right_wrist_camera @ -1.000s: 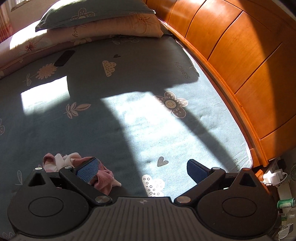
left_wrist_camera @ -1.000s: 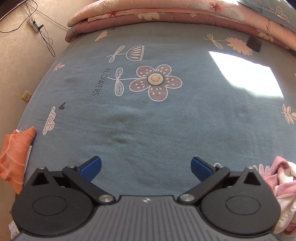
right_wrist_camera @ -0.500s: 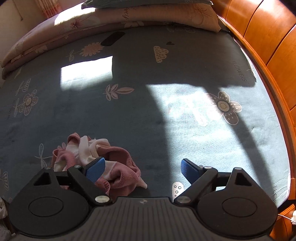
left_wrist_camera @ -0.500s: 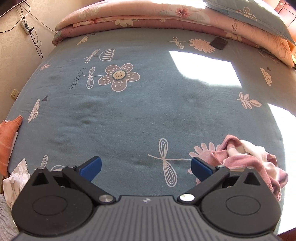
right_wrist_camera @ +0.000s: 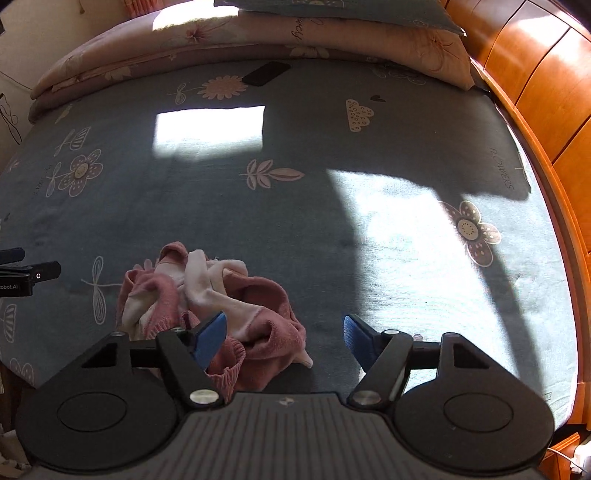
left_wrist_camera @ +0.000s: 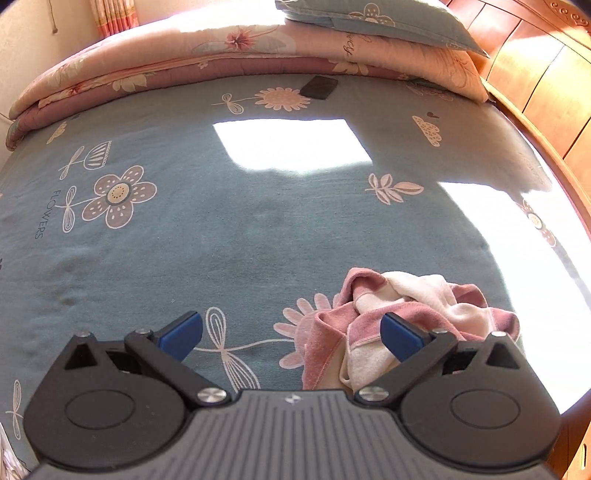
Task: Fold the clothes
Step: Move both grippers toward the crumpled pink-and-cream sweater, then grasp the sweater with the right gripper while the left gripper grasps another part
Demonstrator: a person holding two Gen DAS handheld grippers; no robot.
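A crumpled pink and cream garment (left_wrist_camera: 417,314) lies in a heap on the blue flowered bedsheet (left_wrist_camera: 240,229) near the front edge. My left gripper (left_wrist_camera: 291,334) is open and empty, hovering just left of the heap, its right finger in front of the cloth. In the right wrist view the garment (right_wrist_camera: 207,295) lies at lower left. My right gripper (right_wrist_camera: 284,338) is open and empty, its left finger over the heap's near edge. The left gripper's tip (right_wrist_camera: 22,273) shows at the far left.
A folded pink quilt (left_wrist_camera: 184,59) and pillows (left_wrist_camera: 369,18) lie along the far side of the bed. A dark phone (left_wrist_camera: 319,87) lies on the sheet near them. A wooden headboard (right_wrist_camera: 546,74) runs along the right. Sunlit patches cross the sheet.
Both grippers have swung to face the garment heap, which now sits closer and more central in each view. Both stay open. The orange cloth at the left has left the left wrist view.
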